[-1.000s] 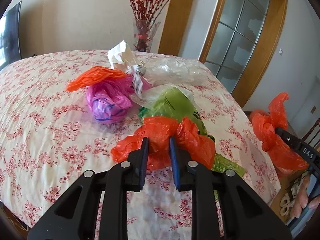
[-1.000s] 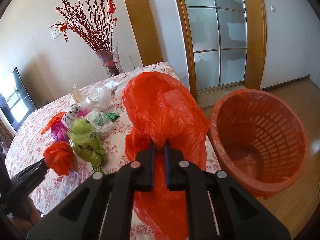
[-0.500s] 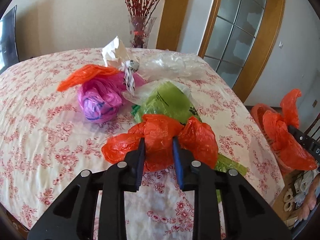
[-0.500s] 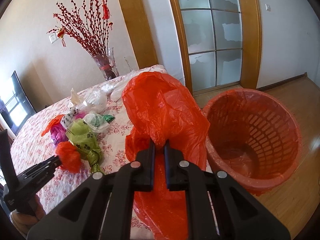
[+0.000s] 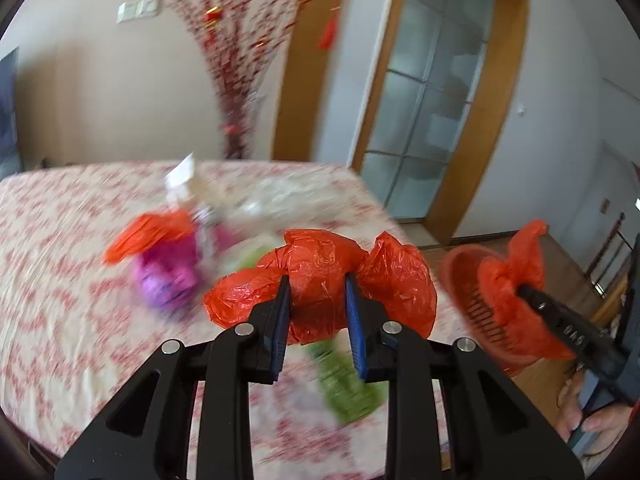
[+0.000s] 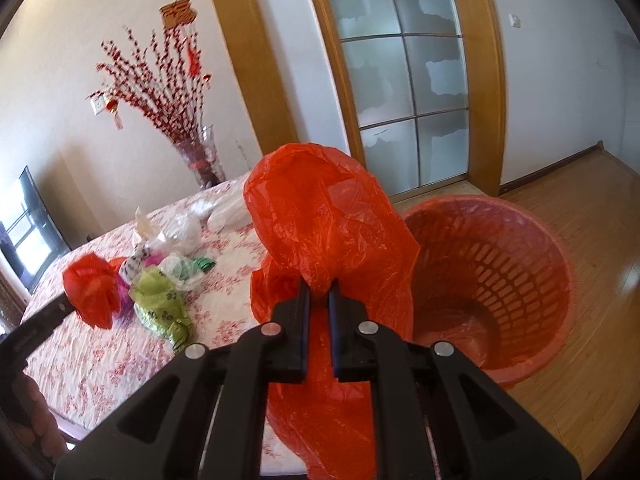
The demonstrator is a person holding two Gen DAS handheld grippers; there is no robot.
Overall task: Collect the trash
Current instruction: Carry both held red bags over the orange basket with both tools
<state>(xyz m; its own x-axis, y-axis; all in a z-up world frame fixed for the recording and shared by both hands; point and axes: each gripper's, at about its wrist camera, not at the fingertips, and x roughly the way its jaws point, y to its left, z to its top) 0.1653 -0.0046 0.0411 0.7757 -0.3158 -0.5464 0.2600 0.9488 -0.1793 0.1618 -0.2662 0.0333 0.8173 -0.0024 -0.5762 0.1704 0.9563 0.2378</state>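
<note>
My left gripper (image 5: 316, 284) is shut on a crumpled red plastic bag (image 5: 320, 276) and holds it above the table; it also shows in the right wrist view (image 6: 90, 288). My right gripper (image 6: 319, 292) is shut on a large red plastic bag (image 6: 324, 232), held beside the red laundry-style basket (image 6: 500, 280) on the floor. That held bag (image 5: 516, 280) and the basket (image 5: 460, 268) show at the right of the left wrist view. A green bag (image 6: 158, 300), a pink bag (image 5: 168, 276) with an orange one (image 5: 148, 234) on it, and clear and white bags (image 6: 176, 232) lie on the table.
The table carries a floral cloth (image 6: 120, 352), its edge close to the basket. A glass vase of red branches (image 6: 200, 156) stands at the table's far side. A wood-framed glass door (image 6: 404, 80) is behind. The wood floor (image 6: 580, 380) lies around the basket.
My left gripper has lifted the red bag off the table and swung right toward the basket; the view is blurred by motion. My right gripper holds its bag nearer the basket.
</note>
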